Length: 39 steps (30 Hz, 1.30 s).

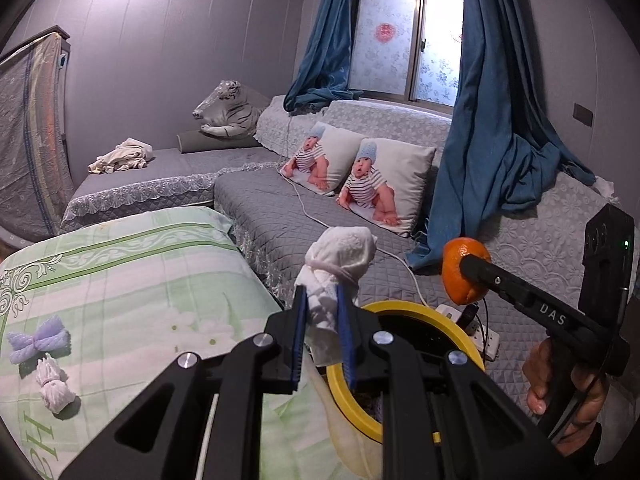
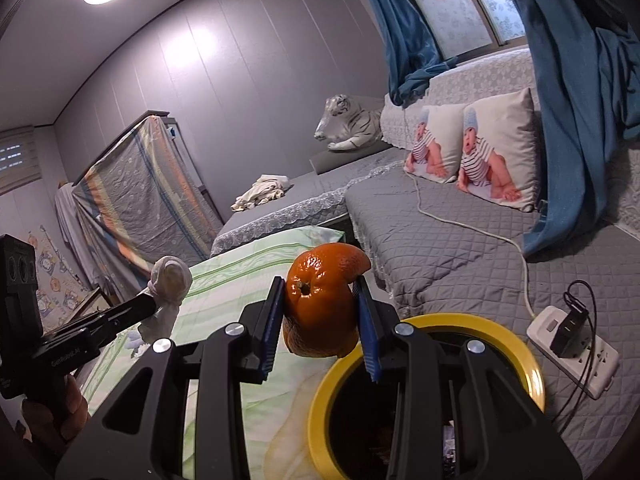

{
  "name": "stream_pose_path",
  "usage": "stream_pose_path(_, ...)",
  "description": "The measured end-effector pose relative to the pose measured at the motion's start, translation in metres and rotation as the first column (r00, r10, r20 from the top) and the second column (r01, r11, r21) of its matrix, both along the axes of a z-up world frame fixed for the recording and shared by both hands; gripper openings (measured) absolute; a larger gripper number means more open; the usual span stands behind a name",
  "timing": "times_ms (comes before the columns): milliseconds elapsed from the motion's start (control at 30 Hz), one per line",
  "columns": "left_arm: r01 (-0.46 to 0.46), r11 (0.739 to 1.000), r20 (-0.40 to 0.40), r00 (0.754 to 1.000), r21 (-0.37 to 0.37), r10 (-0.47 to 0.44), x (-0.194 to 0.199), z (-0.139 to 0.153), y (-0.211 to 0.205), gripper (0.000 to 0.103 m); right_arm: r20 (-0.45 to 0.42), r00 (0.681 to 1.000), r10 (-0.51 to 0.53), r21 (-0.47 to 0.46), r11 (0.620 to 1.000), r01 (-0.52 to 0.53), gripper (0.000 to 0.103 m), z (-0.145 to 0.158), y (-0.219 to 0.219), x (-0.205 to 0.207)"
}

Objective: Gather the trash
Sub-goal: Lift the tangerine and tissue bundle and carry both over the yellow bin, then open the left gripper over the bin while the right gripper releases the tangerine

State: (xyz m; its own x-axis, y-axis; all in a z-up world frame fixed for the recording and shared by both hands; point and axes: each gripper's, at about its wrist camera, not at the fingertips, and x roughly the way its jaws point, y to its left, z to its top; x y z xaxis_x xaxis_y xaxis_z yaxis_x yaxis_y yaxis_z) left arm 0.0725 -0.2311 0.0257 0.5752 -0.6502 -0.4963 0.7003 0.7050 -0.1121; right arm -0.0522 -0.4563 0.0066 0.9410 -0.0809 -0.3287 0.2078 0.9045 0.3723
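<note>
Pinching a white tissue wad [image 1: 336, 268] between its blue pads, the left gripper [image 1: 323, 336] stands at the lower centre of the left wrist view, its jaws narrow around the paper. The right gripper [image 2: 322, 322] clamps an orange peel [image 2: 322, 300] at the centre of the right wrist view, jaws set wider on it. Just below both grippers is a bin with a yellow rim [image 2: 516, 344]; its inside is dark and I cannot tell what lies in it. At the left of the bin spreads a green patterned cloth [image 1: 132, 264], and at the lower left of the left wrist view a second tissue wad [image 1: 54, 384] and a purple wrapper [image 1: 38, 344] lie on it. Further out are a grey quilted sofa [image 1: 272, 208], two baby-print cushions [image 1: 384, 184], a white power strip [image 2: 576, 352], a toy tiger [image 1: 228, 110] and blue curtains [image 1: 492, 120]. The hand [image 1: 560, 384] on the right gripper is cut off at the frame edge.
</note>
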Motion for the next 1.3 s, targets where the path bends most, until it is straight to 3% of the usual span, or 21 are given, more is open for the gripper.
stream_pose_path(633, 0.104, 0.989, -0.077, 0.992, 0.103, -0.096, -0.001, -0.059, -0.077, 0.015, -0.103, 0.988, -0.116, 0.068, 0.99, 0.123, 0.033, -0.052, -0.047, -0.011)
stream_pose_path(1067, 0.119, 0.978, -0.127, 0.987, 0.172, -0.097, 0.002, -0.095, -0.112, 0.015, -0.203, 0.961, -0.186, 0.12, 0.97, 0.213, 0.034, -0.09, -0.075, -0.007)
stream_pose_path(1100, 0.113, 0.979, -0.131, 0.987, 0.17, -0.092, 0.003, -0.096, -0.112, 0.017, -0.21, 0.958, -0.194, 0.115, 0.969, 0.221, 0.038, -0.091, -0.077, -0.007)
stream_pose_path(1167, 0.095, 0.982, -0.133, 0.988, 0.163, -0.074, 0.003, -0.097, -0.11, 0.031, -0.226, 0.95, -0.214, 0.107, 0.964, 0.243, 0.043, -0.094, -0.08, -0.008)
stream_pose_path(1233, 0.062, 0.985, -0.12, 0.992, 0.159, -0.043, 0.004, -0.095, -0.107, 0.06, -0.229, 0.944, -0.236, 0.108, 0.958, 0.266, 0.056, -0.097, -0.085, -0.01)
stream_pose_path(1300, 0.025, 0.991, -0.091, 0.996, 0.135, -0.012, 0.004, -0.091, -0.098, 0.069, -0.228, 0.938, -0.26, 0.112, 0.95, 0.291, 0.062, -0.098, -0.089, -0.013)
